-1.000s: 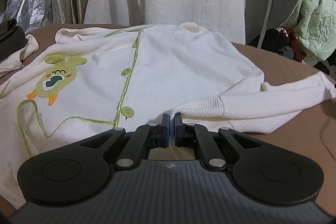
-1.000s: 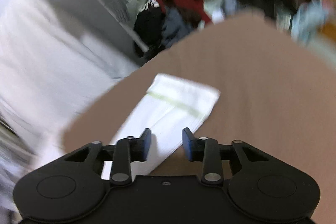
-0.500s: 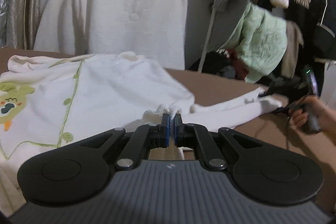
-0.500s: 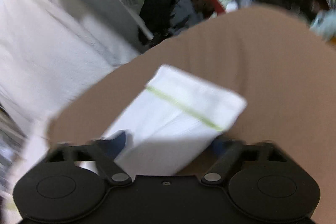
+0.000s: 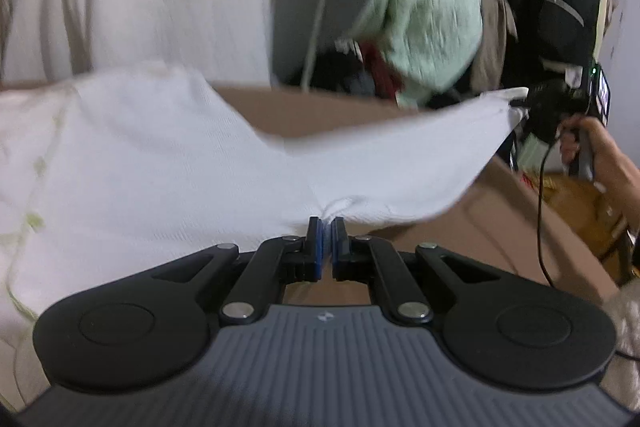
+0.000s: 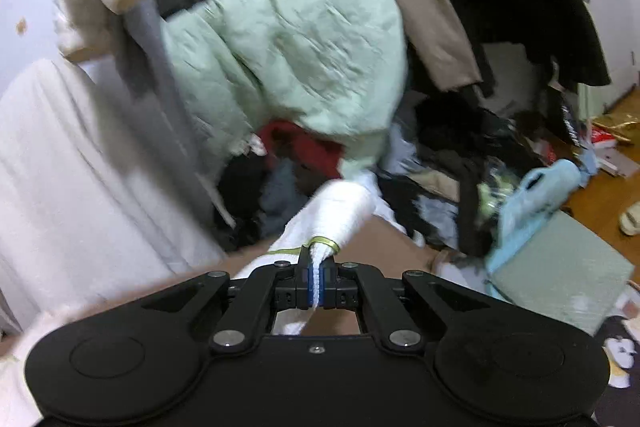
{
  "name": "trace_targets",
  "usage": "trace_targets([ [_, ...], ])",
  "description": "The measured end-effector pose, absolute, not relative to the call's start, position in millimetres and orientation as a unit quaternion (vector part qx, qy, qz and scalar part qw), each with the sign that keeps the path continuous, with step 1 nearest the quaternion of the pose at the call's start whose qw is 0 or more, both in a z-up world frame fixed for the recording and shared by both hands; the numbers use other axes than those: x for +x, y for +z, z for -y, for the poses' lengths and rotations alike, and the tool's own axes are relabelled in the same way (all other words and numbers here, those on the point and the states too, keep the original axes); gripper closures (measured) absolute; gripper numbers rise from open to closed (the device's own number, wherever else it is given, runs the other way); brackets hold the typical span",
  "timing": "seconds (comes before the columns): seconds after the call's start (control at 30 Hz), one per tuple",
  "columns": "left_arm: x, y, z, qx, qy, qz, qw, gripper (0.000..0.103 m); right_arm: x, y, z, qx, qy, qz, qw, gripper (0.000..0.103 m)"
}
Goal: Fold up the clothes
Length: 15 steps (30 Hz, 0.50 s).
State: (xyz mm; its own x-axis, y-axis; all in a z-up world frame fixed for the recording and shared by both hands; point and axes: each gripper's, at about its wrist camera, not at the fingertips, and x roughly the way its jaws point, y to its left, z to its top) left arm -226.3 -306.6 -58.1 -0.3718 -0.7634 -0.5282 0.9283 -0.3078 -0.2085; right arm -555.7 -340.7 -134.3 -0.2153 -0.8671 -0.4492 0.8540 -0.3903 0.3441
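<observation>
Left gripper (image 5: 326,223): jaws pinched tight on a fold of the white pajama top (image 5: 160,163), right at the tips.
Right gripper (image 6: 316,267): jaws have just snapped together on the sleeve cuff (image 6: 332,217), which pokes out past the tips.
Sleeve: stretched between both grippers, above the brown table (image 5: 328,115).
Far beyond: mint quilted jacket (image 6: 288,47).

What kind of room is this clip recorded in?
Probably a cluttered bedroom or clothes-storage corner at home: coats such as a green quilted jacket hang crowded together, a clothes pile covers the wooden floor, and a slipper lies there.
</observation>
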Motion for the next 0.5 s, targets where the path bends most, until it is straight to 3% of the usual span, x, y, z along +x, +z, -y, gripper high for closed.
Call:
trace_targets([
  [0.13, -253, -69, 310, 0.197, -0.814, -0.275, 0.473, 0.103, -564, -163, 341, 0.292, -0.793, -0.05, 0.532, 0.102],
  [0.2, -272, -85, 317, 0.256, -0.782, -0.275, 0.498, 0.1, -571, -182, 350, 0.324, -0.794, -0.062, 0.511, 0.1],
  [0.23, -275, -92, 321, 0.275, -0.765, -0.285, 0.507, 0.1, -570, -190, 356, 0.342, -0.802, -0.087, 0.482, 0.091],
  [0.3, -270, -99, 327, 0.277, -0.75, -0.327, 0.504, 0.097, -567, -197, 365, 0.358, -0.823, -0.131, 0.422, 0.046],
  [0.33, -262, -99, 327, 0.26, -0.751, -0.354, 0.493, 0.094, -563, -190, 365, 0.348, -0.834, -0.138, 0.404, 0.042],
  [0.37, -254, -96, 326, 0.244, -0.753, -0.371, 0.485, 0.082, -559, -182, 361, 0.338, -0.843, -0.14, 0.394, 0.041],
  [0.4, -245, -91, 322, 0.231, -0.753, -0.374, 0.489, 0.064, -553, -171, 358, 0.328, -0.85, -0.137, 0.389, 0.041],
  [0.47, -230, -77, 312, 0.219, -0.746, -0.356, 0.519, 0.047, -539, -148, 352, 0.306, -0.857, -0.12, 0.396, 0.041],
  [0.5, -221, -70, 307, 0.216, -0.74, -0.346, 0.534, 0.045, -527, -136, 349, 0.295, -0.852, -0.114, 0.417, 0.041],
])
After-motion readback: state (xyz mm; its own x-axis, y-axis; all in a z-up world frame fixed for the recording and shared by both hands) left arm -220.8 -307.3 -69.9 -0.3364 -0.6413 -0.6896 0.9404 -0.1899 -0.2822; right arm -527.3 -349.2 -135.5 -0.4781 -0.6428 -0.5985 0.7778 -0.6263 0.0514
